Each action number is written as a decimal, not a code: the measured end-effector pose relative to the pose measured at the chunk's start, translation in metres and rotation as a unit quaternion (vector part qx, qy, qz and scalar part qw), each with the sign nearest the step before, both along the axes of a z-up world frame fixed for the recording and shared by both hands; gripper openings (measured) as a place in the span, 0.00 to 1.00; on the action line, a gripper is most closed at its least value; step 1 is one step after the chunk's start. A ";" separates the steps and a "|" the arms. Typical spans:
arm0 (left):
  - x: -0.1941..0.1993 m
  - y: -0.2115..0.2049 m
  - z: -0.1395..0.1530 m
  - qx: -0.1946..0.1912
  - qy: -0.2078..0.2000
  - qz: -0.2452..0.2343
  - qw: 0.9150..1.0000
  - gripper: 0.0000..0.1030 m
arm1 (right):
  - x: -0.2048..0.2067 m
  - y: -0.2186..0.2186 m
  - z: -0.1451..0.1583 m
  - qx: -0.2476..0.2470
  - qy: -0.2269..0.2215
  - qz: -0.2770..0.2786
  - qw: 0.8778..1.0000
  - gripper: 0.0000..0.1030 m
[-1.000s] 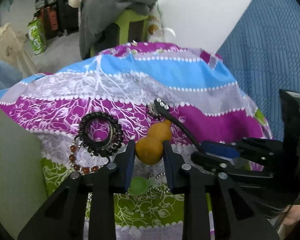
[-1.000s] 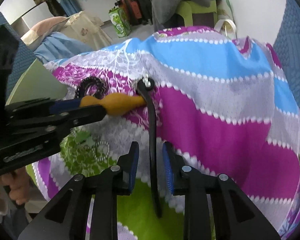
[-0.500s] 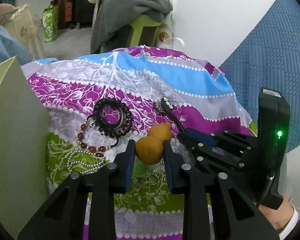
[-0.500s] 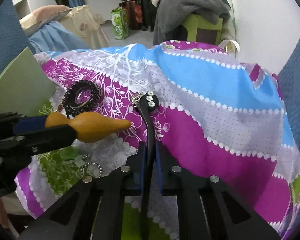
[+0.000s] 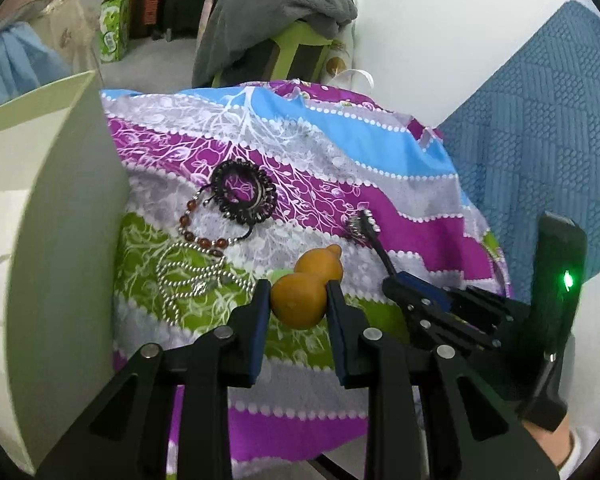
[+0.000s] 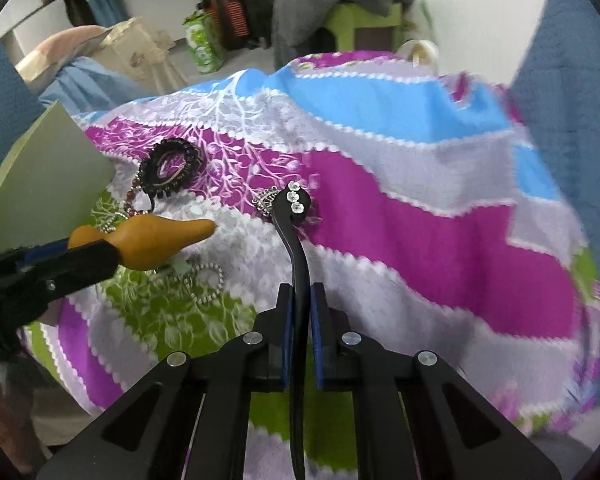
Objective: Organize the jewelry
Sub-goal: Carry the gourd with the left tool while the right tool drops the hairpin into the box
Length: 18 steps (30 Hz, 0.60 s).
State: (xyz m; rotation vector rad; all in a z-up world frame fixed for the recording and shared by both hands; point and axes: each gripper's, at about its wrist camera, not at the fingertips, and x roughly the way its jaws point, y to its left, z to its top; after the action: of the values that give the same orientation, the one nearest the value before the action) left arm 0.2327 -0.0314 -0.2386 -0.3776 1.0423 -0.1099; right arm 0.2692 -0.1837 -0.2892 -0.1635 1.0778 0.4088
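A purple, blue and green patterned cloth (image 5: 340, 168) covers the surface, with a pale green box (image 5: 60, 208) at its left edge. The left gripper (image 5: 298, 304) is clamped on an orange gourd pendant (image 5: 304, 296) above the cloth, near a black bead bracelet (image 5: 244, 192). The right gripper (image 6: 300, 312) is closed tight on a black hair clip (image 6: 294, 220) with white flowers.

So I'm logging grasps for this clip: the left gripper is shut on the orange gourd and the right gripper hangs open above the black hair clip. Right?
Not quite. The right gripper is not open above the black hair clip: in the right wrist view its fingers are shut on the clip's stem. The rest holds: the left gripper is shut on the orange gourd.
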 end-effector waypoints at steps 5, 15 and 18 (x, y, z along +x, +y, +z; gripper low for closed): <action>-0.016 0.011 0.017 -0.008 0.003 0.008 1.000 0.27 | -0.022 -0.011 0.017 0.020 0.010 -0.041 0.999 0.06; -0.034 0.048 0.093 -0.002 -0.044 0.012 0.999 0.27 | -0.028 0.008 0.097 0.057 -0.032 -0.051 0.997 0.06; -0.037 0.057 0.115 0.010 -0.060 0.012 0.998 0.27 | -0.028 0.021 0.125 0.066 -0.049 -0.044 0.996 0.06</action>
State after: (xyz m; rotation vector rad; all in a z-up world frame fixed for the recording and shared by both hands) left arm 0.1962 0.0254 -0.1233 -0.3614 0.9193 -0.0996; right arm 0.2415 -0.1623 -0.1645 -0.0191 0.9551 0.3867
